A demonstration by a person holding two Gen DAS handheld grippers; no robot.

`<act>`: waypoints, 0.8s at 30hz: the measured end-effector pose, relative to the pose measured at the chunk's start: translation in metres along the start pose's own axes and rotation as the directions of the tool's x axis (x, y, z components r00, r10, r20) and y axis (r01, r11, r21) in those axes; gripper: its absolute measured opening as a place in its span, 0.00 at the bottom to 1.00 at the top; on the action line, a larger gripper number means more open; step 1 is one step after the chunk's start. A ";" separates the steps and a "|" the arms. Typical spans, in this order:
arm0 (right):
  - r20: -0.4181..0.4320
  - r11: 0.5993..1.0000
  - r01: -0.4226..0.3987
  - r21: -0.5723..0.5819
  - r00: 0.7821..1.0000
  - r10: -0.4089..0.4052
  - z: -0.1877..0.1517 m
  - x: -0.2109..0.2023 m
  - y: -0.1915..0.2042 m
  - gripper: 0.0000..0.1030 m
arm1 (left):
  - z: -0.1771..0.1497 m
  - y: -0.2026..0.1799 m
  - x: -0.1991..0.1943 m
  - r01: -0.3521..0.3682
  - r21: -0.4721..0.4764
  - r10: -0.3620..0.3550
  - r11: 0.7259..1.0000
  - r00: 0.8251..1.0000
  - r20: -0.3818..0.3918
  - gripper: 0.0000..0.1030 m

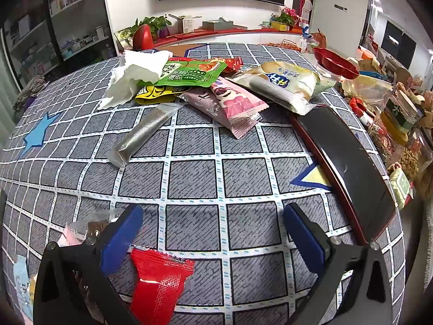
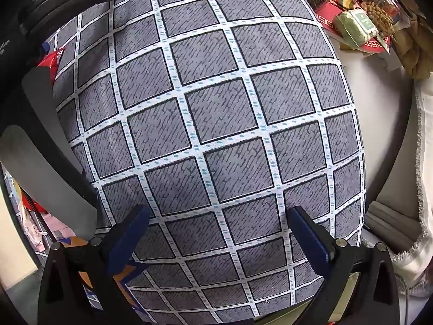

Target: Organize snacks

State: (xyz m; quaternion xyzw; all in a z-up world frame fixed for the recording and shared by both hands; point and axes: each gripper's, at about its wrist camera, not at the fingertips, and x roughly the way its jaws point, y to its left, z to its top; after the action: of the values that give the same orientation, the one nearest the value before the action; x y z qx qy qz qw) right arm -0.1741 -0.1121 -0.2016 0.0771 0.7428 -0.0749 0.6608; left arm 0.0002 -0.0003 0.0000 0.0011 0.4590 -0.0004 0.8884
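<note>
Left gripper (image 1: 213, 233): jaws spread wide, nothing between them; poised low over the checked tablecloth (image 1: 194, 184).

Right gripper (image 2: 216, 233): jaws likewise spread, empty; below it only bare cloth shows.

Red packet (image 1: 159, 284): nearest snack, lying flat on the cloth just inside the left gripper's left finger, partly under it. Judged light, thin and crinkly; the film is probably slippery. Take hold across the flat crimped end, not the filled middle.

Silver stick packet (image 1: 143, 132): lies alone on the cloth, beyond the open stretch, apart from the pile. Judged light and fairly stiff along its length; grip across the narrow width near mid-length.

Dark tray (image 1: 349, 168): red-rimmed, at the right edge of the cloth, nothing visible in it. A likely place to put snacks, though that is a judgement.

Pink packet (image 1: 232, 103): at the front of the pile, its lower end free on the cloth. Soft film; contents possibly crushable. Pinch the free crimped end lightly.

Green packet (image 1: 186, 74): on top of the pile, overlapping a yellow packet (image 1: 154, 94). Flat and pliant; lift by an edge.

Chips bag (image 1: 284, 81): right side of the pile, puffy. Contents fragile; hold the sealed seam only.

White tissue (image 1: 135, 73): crumpled, touching the pile's left side. Limp, not a snack.
</note>
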 end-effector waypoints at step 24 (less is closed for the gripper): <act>-0.025 1.000 -0.018 -0.007 1.000 0.018 0.014 -0.003 -0.011 1.00 | 0.000 0.000 0.000 0.000 0.000 0.000 1.000 1.000 0.000 1.00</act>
State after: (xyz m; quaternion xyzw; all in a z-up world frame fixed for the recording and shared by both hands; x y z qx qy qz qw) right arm -0.1630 -0.1261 -0.1997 0.0822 0.7505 -0.0652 0.6525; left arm 0.0002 -0.0001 0.0000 0.0010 0.4590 -0.0005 0.8885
